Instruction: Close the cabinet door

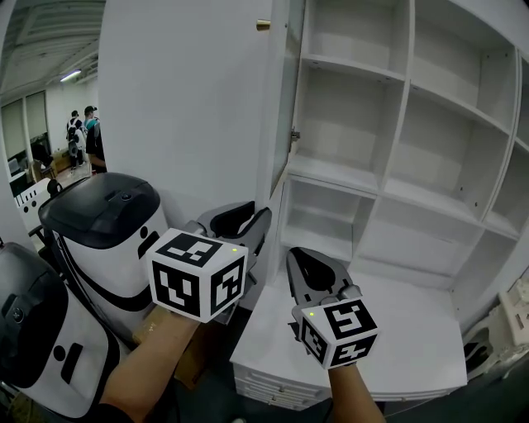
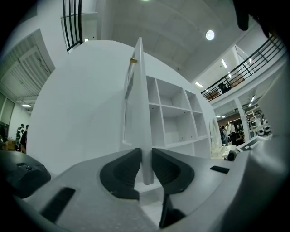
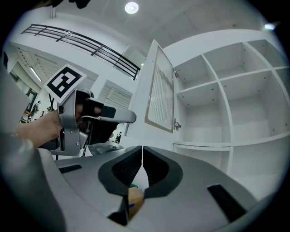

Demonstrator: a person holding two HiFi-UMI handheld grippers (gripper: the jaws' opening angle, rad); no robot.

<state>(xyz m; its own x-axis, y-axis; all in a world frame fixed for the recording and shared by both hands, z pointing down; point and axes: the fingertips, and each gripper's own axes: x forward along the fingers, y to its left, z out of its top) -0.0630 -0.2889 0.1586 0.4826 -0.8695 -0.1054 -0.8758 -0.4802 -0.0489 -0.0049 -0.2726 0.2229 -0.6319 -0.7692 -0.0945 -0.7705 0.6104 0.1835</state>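
Note:
The white cabinet door (image 1: 182, 99) stands swung open to the left of the open shelves (image 1: 397, 165). My left gripper (image 1: 252, 225) is at the door's lower free edge. In the left gripper view the door's thin edge (image 2: 141, 113) runs straight down between the dark pads (image 2: 122, 170), and my left gripper (image 2: 145, 165) is shut on it. My right gripper (image 1: 302, 263) hovers just to the right, over the cabinet's low shelf, shut and empty. The right gripper view shows its own jaws (image 3: 142, 163) pressed together, the door's slatted inner face (image 3: 158, 95) and the left gripper (image 3: 132, 118) at the door.
Two white-and-black machines (image 1: 107, 240) (image 1: 33, 339) stand close at the left. A white counter top (image 1: 397, 330) juts out below the shelves. A brass knob (image 1: 263, 25) sits high on the door, a hinge (image 1: 294, 134) by the frame. People (image 1: 83, 136) stand far back left.

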